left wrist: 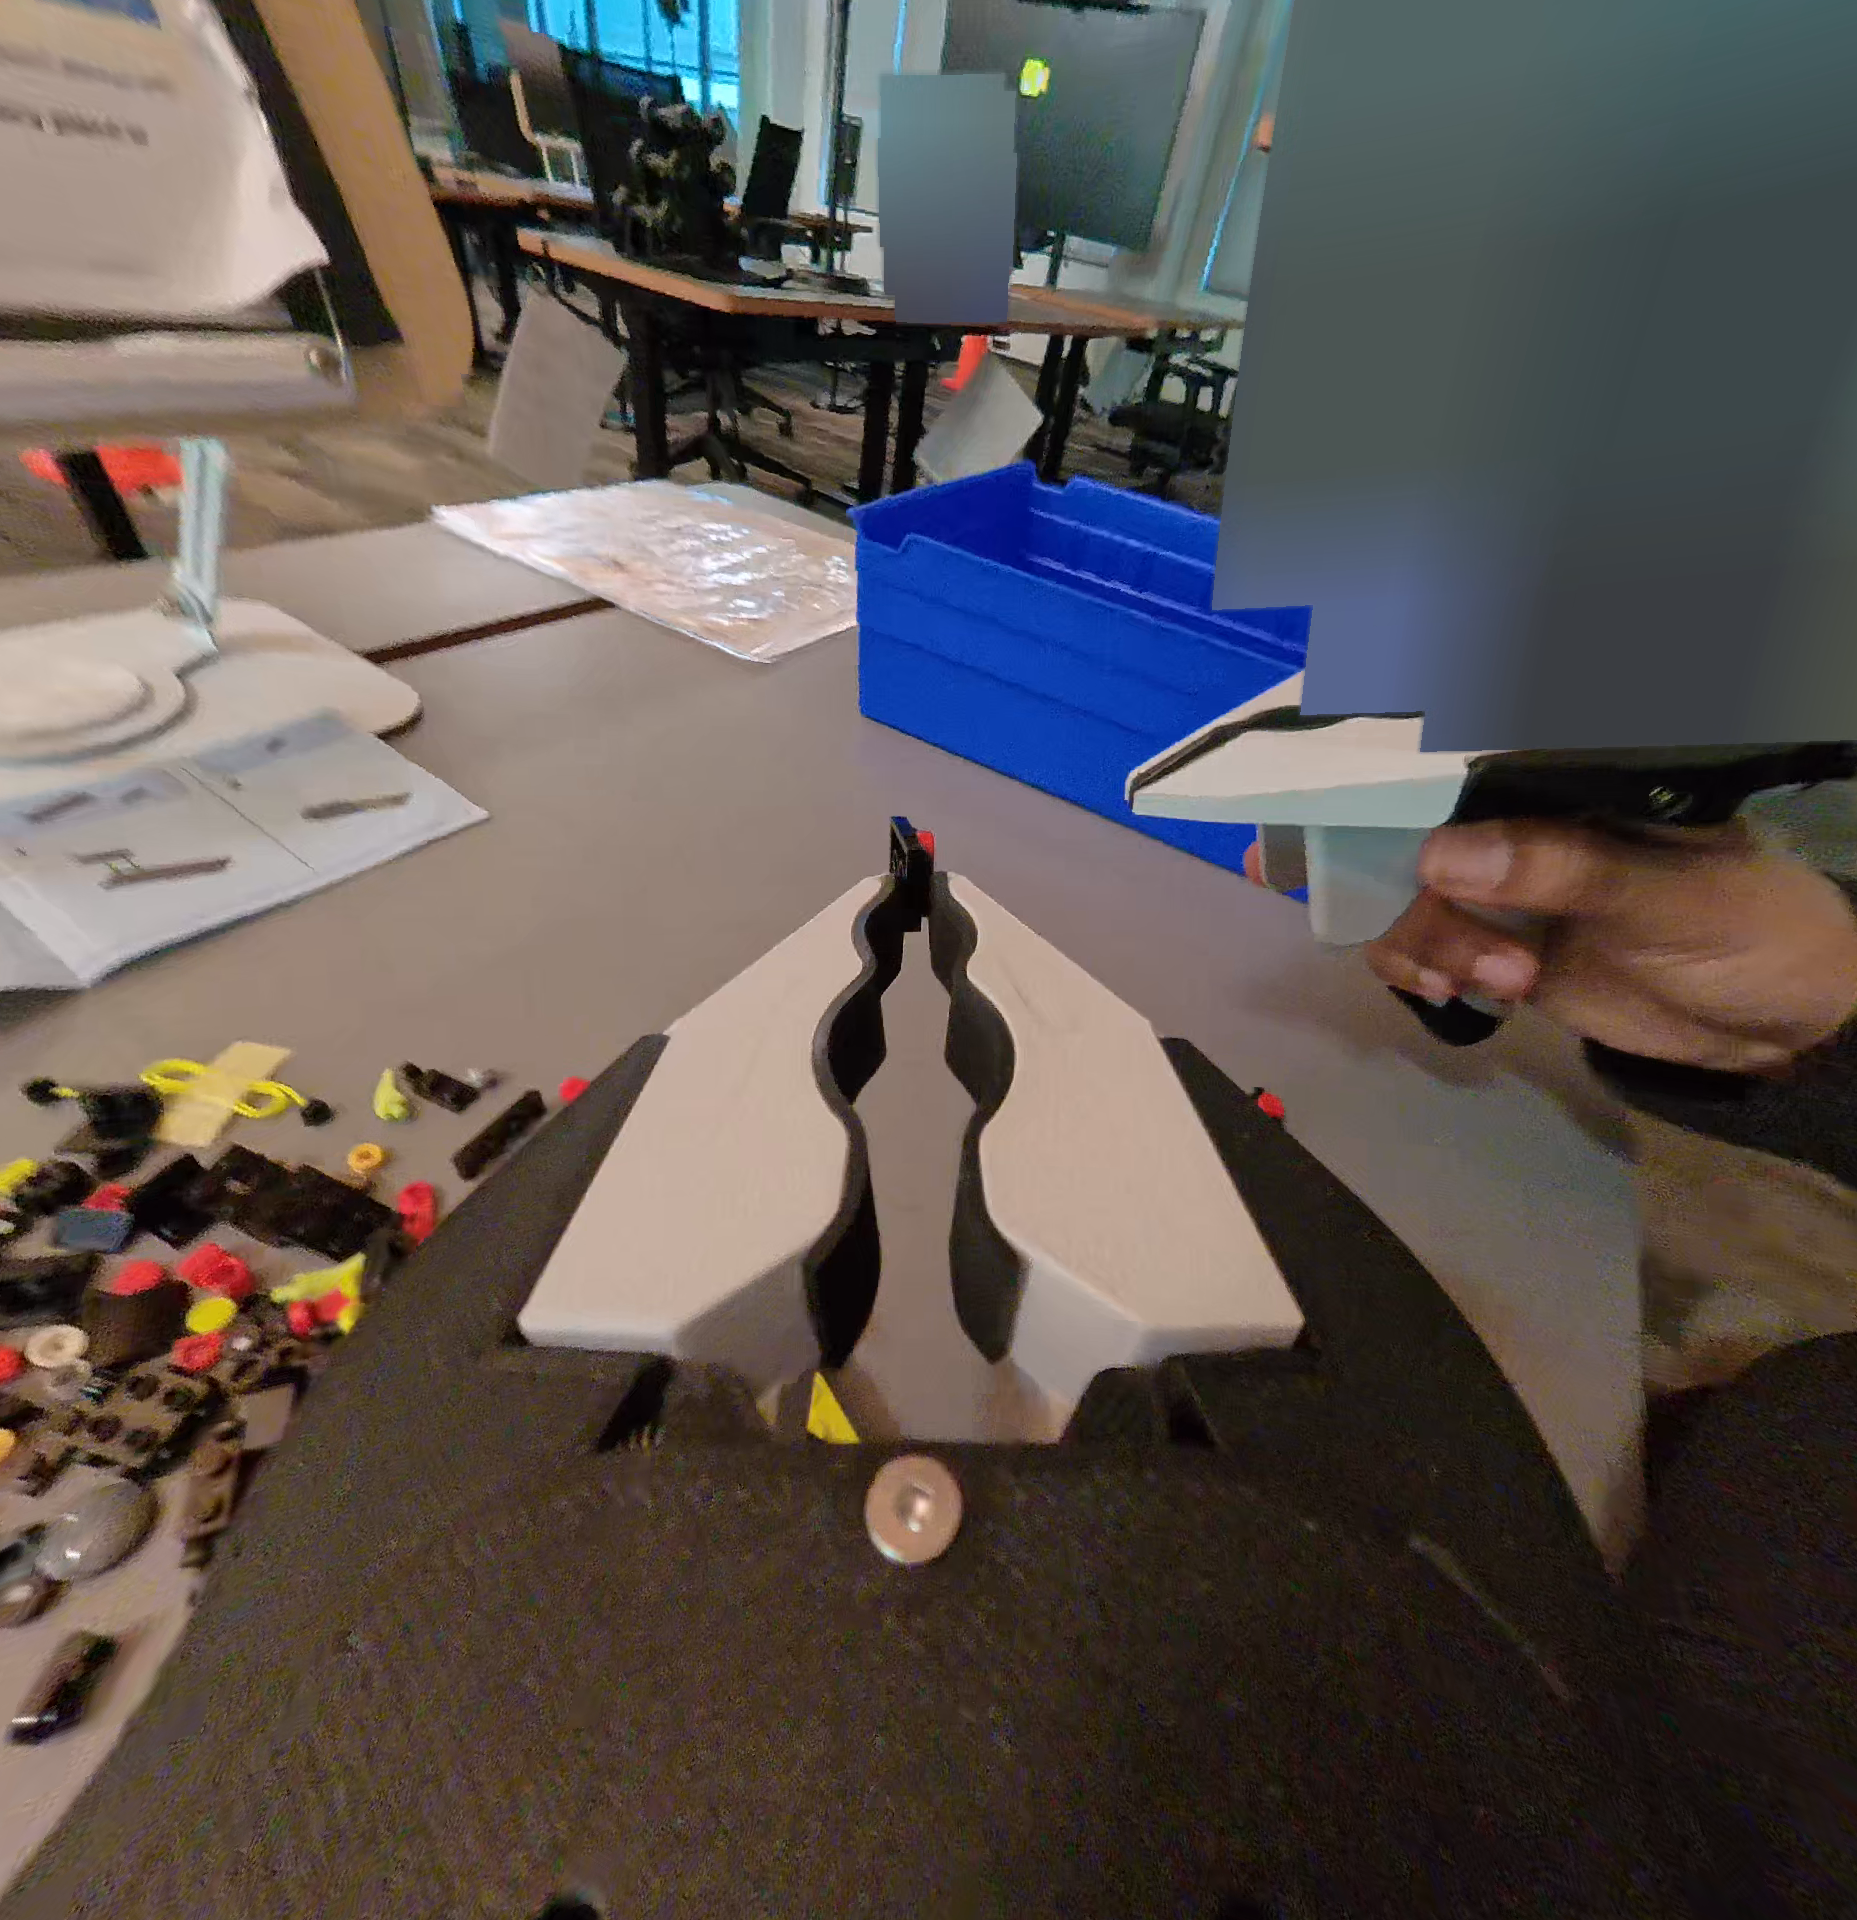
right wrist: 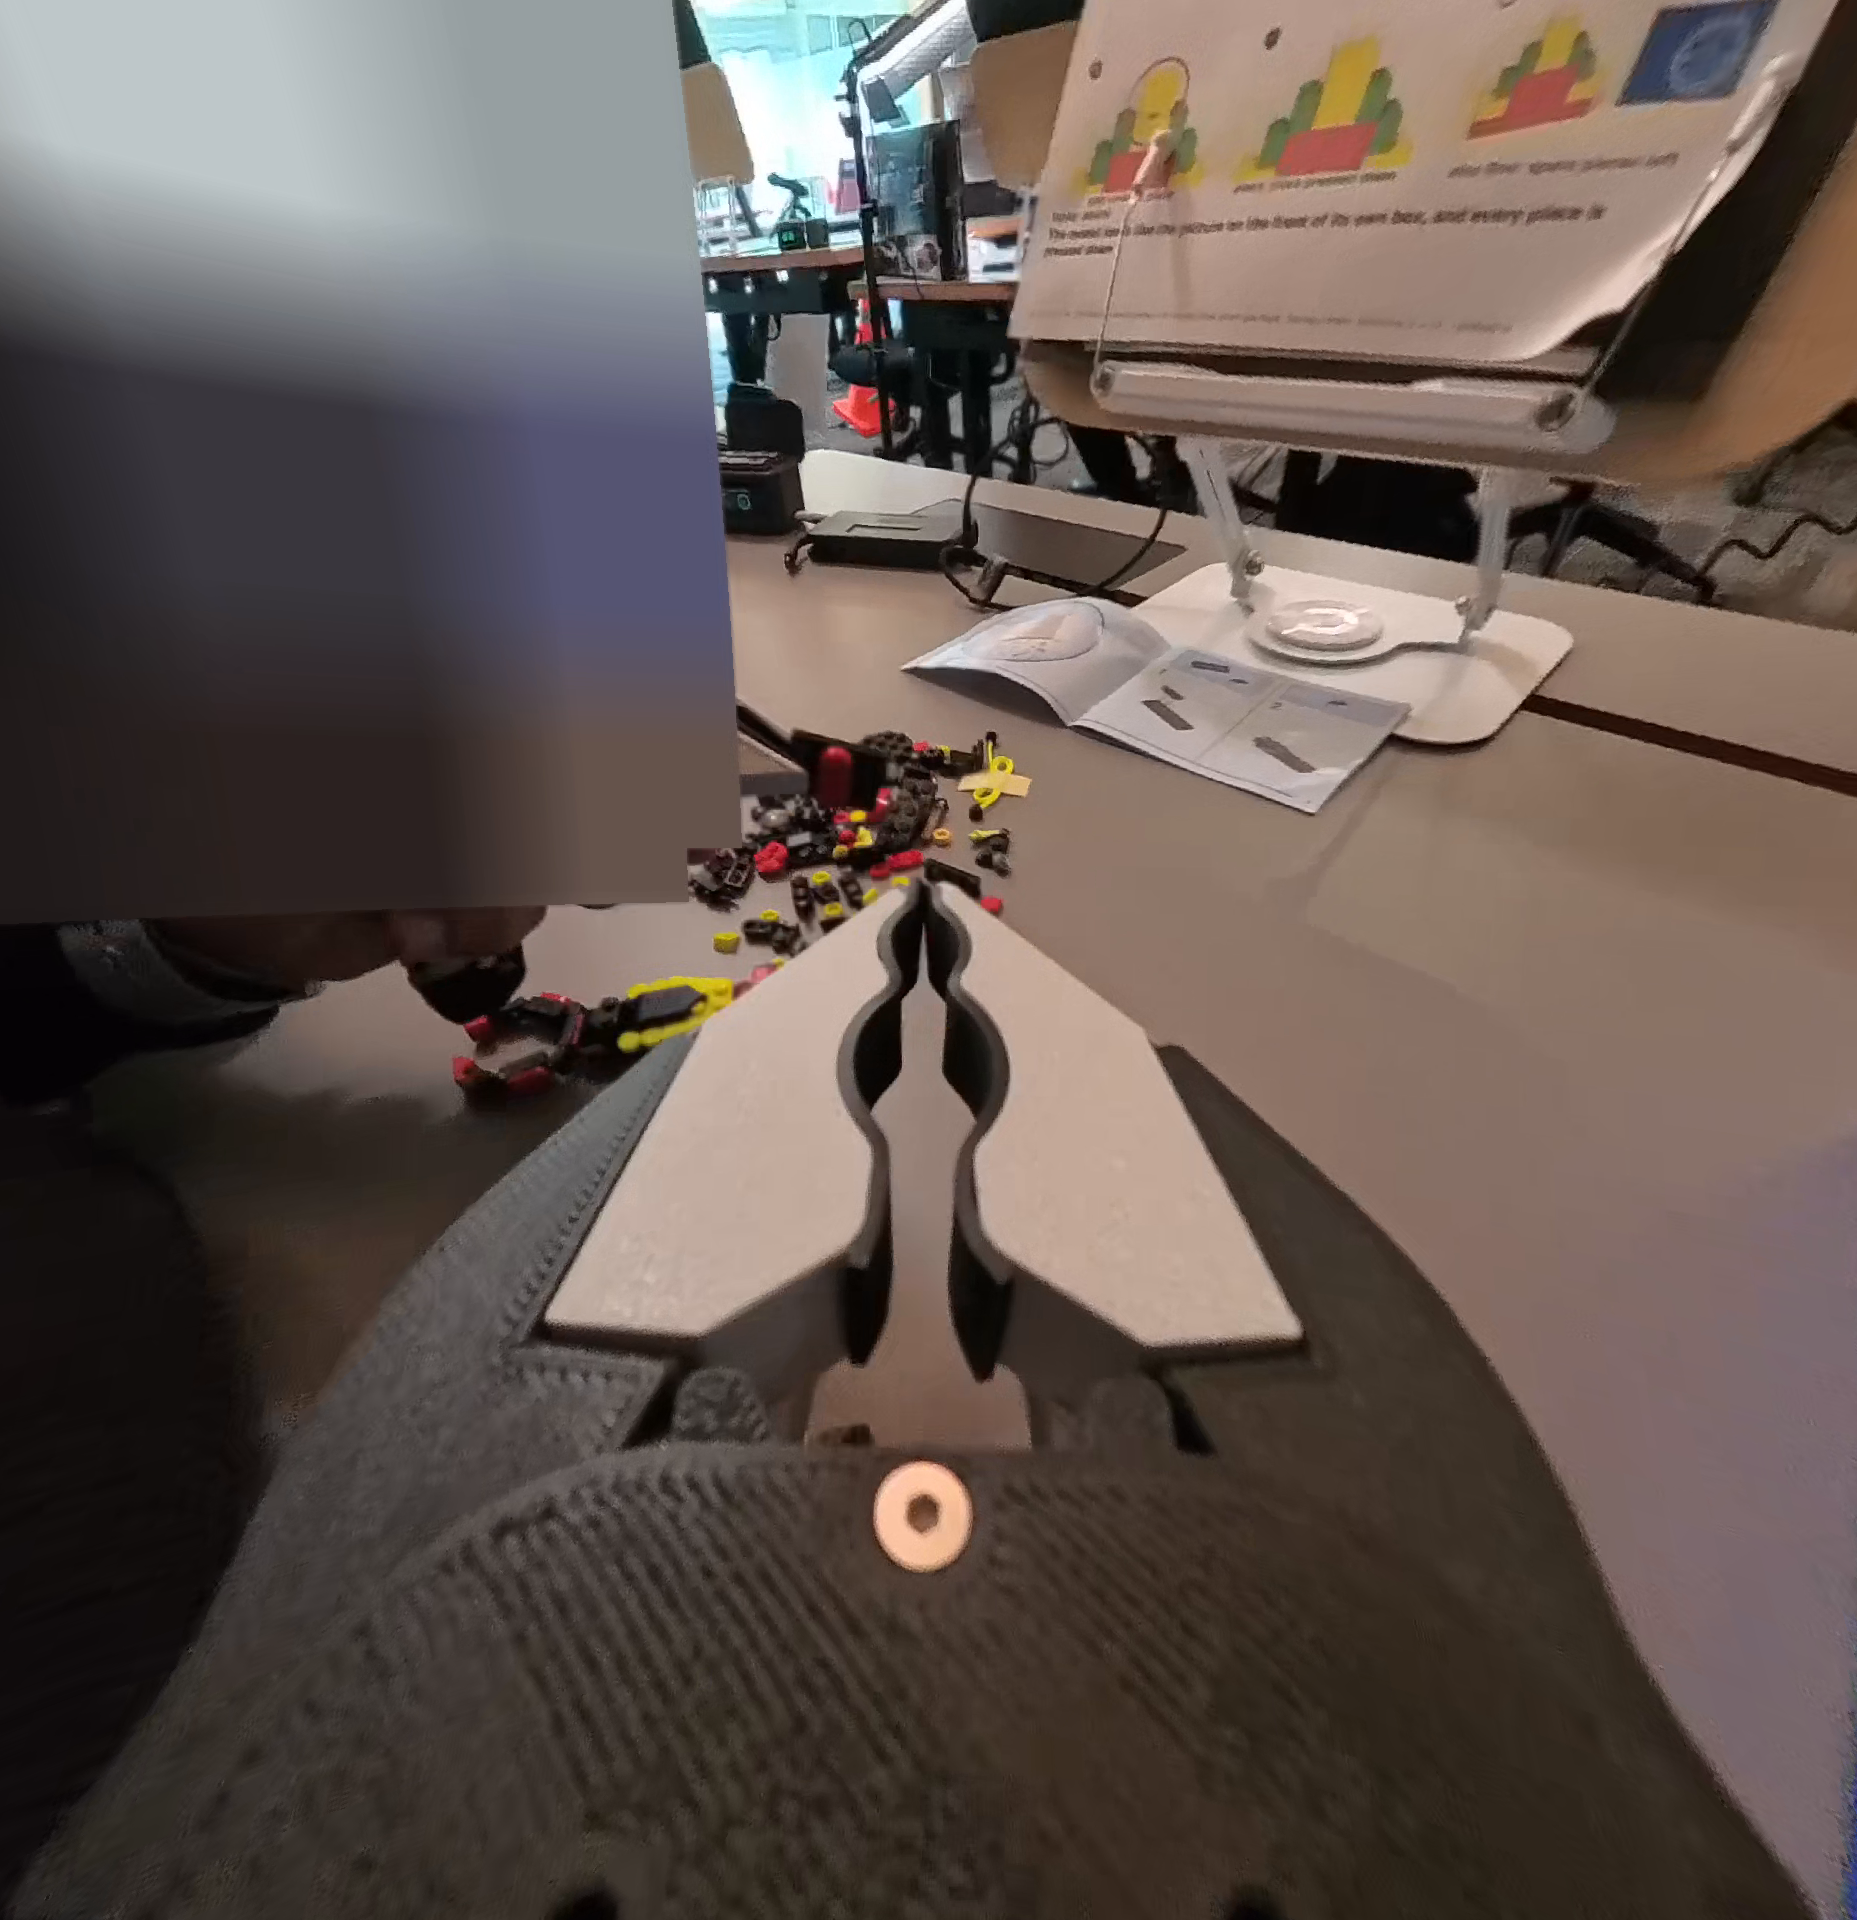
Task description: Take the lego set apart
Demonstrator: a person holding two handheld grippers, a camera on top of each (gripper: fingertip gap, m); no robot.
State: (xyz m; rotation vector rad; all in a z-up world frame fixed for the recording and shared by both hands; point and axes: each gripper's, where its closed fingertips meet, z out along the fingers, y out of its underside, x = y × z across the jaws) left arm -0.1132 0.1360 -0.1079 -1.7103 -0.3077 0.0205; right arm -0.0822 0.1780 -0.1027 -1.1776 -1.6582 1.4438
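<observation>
My left gripper (left wrist: pixel 911 883) is shut on a small black lego piece with a red part (left wrist: pixel 910 850), which sticks up from the fingertips above the table. My right gripper (right wrist: pixel 924 902) is shut with nothing visible between its tips; it also shows in the left wrist view (left wrist: pixel 1147 788), held by a hand in front of the blue bin. A part-built black, red and yellow lego assembly (right wrist: pixel 591 1029) lies on the table to the left, beside a hand (right wrist: pixel 467 971). A pile of loose black, red and yellow lego pieces (left wrist: pixel 176 1247) (right wrist: pixel 862 831) covers the table nearby.
A blue plastic bin (left wrist: pixel 1017 634) stands at the back right of the left wrist view. An open instruction booklet (left wrist: pixel 197 831) (right wrist: pixel 1194 707) lies by a white document stand (right wrist: pixel 1371 644). A clear plastic bag (left wrist: pixel 675 561) lies behind. A power brick and cables (right wrist: pixel 882 535) sit farther back. The tips of one gripper are about 6 centimetres away from the tips of the other.
</observation>
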